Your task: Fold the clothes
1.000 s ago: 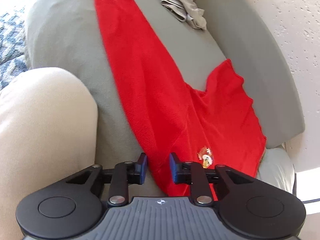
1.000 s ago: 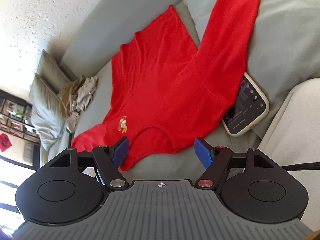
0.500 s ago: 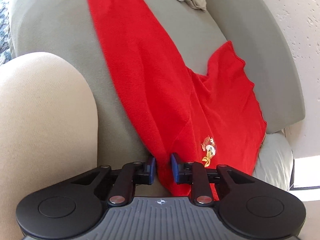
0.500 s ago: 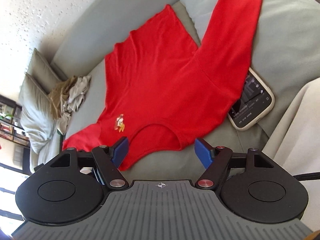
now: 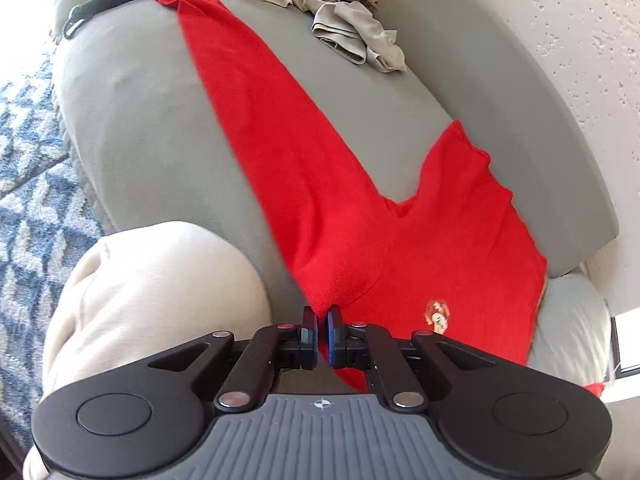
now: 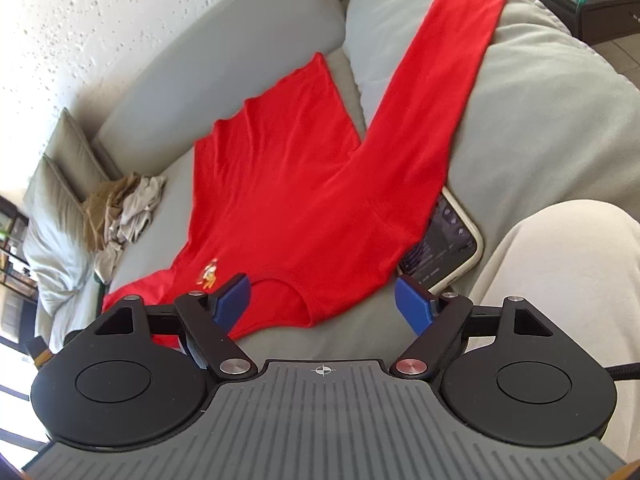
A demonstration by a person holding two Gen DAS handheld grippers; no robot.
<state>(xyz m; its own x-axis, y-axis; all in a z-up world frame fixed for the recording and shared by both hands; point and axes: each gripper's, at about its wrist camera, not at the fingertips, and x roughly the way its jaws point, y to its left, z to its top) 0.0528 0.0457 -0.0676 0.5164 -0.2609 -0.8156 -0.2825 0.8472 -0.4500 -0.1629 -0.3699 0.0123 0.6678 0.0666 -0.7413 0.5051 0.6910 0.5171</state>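
Red long-sleeved shirt point(image 5: 360, 216) lies spread face-up on the grey sofa point(image 5: 132, 128), its neckline at the near edge of the seat and its hem toward the backrest, a layout that suits folding because body and sleeves are flat and reachable from the front. Nearest in the left wrist view, the left gripper point(image 5: 320, 330) has its jaws pinched nearly together on the shirt's near edge at the shoulder, where the sleeve joins the body; a grip there would let that side be lifted and carried over the chest. Beside it sits the person's knee in pale trousers point(image 5: 152, 288), close against the cushion. In the right wrist view the right gripper point(image 6: 322, 300) hovers over the neckline with its blue pads wide apart and opening further, nothing between them, probably readying for the other shoulder. Just right of that shoulder a phone point(image 6: 444, 246) lies partly under the sleeve and could get dragged along. Further off, one sleeve runs across the seat cushion toward a crumpled heap of beige clothes point(image 5: 340, 20), likely waiting their turn, while the other sleeve point(image 6: 452, 52) climbs over the armrest. Pale cushions point(image 6: 52, 208) rest at the far end.
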